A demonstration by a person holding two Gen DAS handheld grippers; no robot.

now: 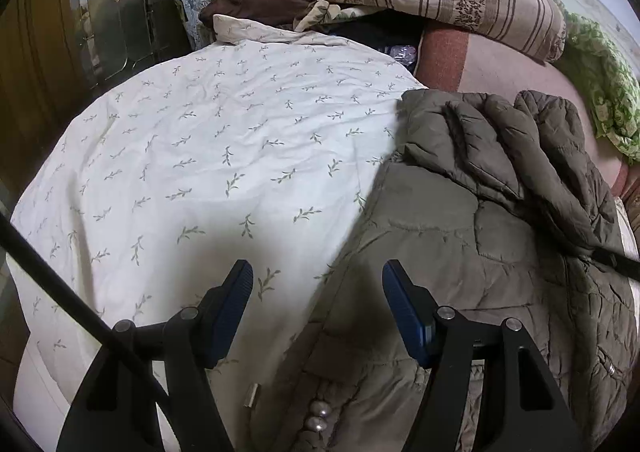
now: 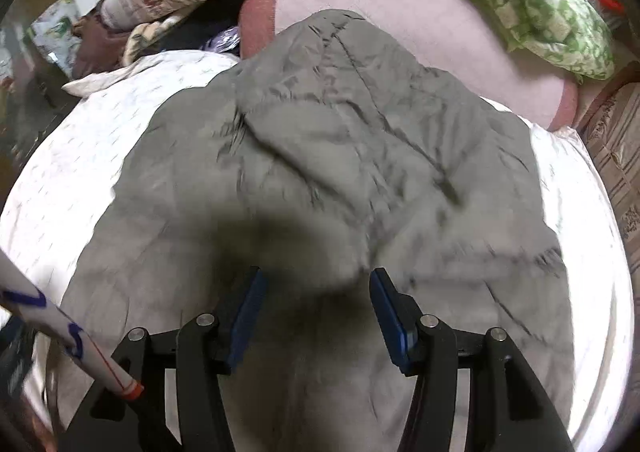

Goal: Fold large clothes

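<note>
Directly beneath the wide-open, empty right gripper, the olive padded jacket is stretching lengthwise away, while the open left gripper is hovering at its left edge.

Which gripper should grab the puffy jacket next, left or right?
Probably the right. The right gripper is open with the jacket straight ahead between its fingers. The left gripper is open too, but it sits at the jacket's edge, half over the sheet.
</note>
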